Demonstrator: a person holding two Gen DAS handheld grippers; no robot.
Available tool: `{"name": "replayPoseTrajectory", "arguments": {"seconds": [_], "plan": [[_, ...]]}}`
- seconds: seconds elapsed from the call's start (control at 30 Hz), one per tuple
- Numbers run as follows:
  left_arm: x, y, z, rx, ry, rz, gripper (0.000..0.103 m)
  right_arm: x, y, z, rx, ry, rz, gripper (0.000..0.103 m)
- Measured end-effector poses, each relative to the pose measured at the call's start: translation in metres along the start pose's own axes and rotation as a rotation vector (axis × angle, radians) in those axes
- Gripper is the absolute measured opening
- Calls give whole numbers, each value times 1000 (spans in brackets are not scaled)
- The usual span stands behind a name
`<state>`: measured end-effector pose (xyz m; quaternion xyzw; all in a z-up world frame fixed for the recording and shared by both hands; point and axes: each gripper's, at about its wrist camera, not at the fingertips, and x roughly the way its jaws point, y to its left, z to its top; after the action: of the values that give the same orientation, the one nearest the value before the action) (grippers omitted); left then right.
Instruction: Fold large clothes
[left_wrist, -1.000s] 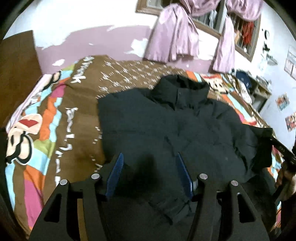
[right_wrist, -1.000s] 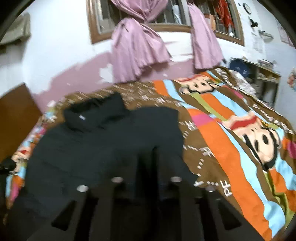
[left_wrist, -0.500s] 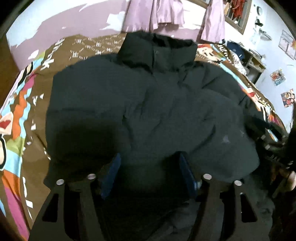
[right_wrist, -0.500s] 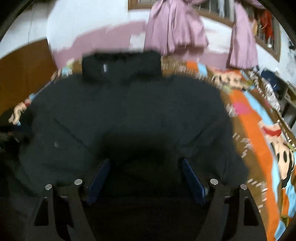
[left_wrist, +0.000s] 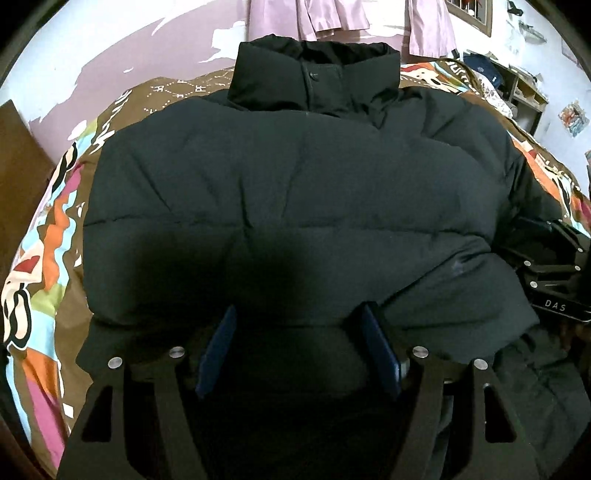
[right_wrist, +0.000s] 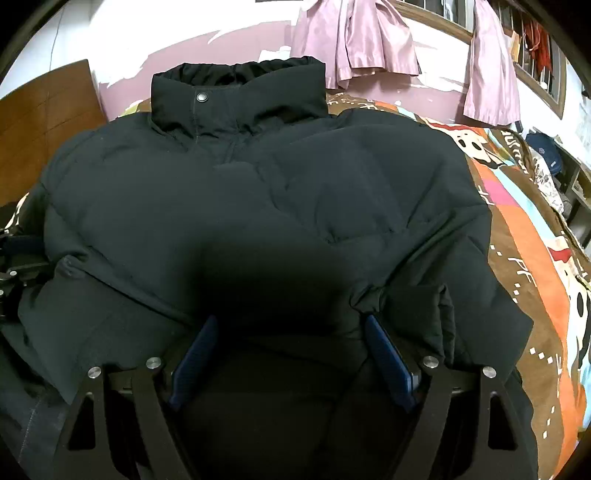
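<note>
Black puffer jacket (left_wrist: 280, 206) flat on bed (left_wrist: 44, 258); my left gripper (left_wrist: 299, 332) & right gripper (right_wrist: 291, 343) both wide apart, gripping nothing.

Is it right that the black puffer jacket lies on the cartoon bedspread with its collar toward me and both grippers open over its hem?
Not quite. The black puffer jacket lies on the cartoon bedspread with its collar at the far end, toward the wall, as the right wrist view shows. Both the left gripper and the right gripper are open over its hem.
</note>
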<state>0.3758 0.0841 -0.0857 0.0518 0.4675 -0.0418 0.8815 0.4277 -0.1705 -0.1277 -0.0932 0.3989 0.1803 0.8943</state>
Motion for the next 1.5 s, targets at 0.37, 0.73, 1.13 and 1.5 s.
{"name": "replayPoseTrajectory", "arguments": {"seconds": [0.37,0.73,1.13,1.5], "plan": [[-9,6,-2,-30,-37,-61,79,-15,-1,1,14,-3,10,85],[-76,14,-15,-165,14,-85,84,-126,-48,-3,294,2,158,91],[-234,14,8,-336,2,-32,84,-253,-29,50,226,-89,234,101],[-248,3,56,-31,-77,90,87,-210,-12,120,82,-60,184,102]]}}
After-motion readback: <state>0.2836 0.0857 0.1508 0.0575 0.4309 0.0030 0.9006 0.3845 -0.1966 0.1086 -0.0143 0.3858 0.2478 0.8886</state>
